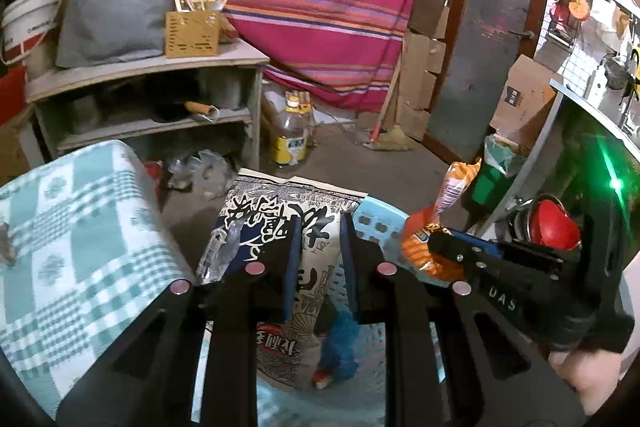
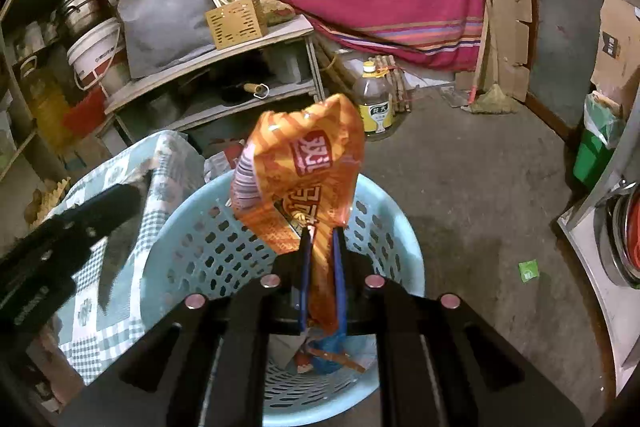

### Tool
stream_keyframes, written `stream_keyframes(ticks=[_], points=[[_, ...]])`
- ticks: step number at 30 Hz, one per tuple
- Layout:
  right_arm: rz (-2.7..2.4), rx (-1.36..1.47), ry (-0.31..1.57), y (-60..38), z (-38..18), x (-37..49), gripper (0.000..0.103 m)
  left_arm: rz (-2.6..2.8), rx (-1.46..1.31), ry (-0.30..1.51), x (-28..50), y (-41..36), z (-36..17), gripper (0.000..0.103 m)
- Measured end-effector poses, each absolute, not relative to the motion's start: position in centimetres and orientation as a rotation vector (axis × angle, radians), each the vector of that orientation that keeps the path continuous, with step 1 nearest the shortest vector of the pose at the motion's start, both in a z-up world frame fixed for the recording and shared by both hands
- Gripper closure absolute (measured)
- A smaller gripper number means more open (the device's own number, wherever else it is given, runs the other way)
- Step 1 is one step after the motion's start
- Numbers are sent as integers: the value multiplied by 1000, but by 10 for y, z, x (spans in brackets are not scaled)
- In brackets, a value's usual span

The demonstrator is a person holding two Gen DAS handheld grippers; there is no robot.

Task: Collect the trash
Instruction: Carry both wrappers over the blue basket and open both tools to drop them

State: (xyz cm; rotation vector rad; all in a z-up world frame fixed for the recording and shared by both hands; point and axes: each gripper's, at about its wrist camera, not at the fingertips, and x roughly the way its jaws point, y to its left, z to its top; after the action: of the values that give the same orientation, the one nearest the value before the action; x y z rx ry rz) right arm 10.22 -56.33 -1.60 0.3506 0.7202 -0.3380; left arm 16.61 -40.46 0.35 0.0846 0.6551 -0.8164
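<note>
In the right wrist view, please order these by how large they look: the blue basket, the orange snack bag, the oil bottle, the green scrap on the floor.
1. blue basket
2. orange snack bag, near the camera, so enlarged
3. oil bottle
4. green scrap

White capitals "DAS" stand on the black body of the right claw (image 1: 424, 247) at the lower right of the left wrist view. An orange crinkled plastic snack wrapper (image 2: 304, 183), centre of the right wrist view, carries a red label with two white Chinese characters, seen inverted. Large black brush-style Chinese characters, also upside down, cover the white-and-black printed snack bag (image 1: 296, 227) at lower centre of the left wrist view. The clear plastic oil jug with a yellow label (image 2: 374, 103) and the white plastic bucket (image 2: 96, 53) bear print too small to read.
</note>
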Motion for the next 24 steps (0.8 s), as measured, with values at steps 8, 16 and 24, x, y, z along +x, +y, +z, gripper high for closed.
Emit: stream_keyframes(ticks=[8, 16, 24], points=[[-362, 361, 719, -575, -18, 97, 92, -799, 122, 682, 170, -415, -7, 67], [-347, 351, 735, -570, -20, 102, 91, -705, 136, 616, 166, -383, 9, 29], [-363, 331, 800, -556, -29, 118, 66, -575, 145, 577, 161, -309, 22, 15]])
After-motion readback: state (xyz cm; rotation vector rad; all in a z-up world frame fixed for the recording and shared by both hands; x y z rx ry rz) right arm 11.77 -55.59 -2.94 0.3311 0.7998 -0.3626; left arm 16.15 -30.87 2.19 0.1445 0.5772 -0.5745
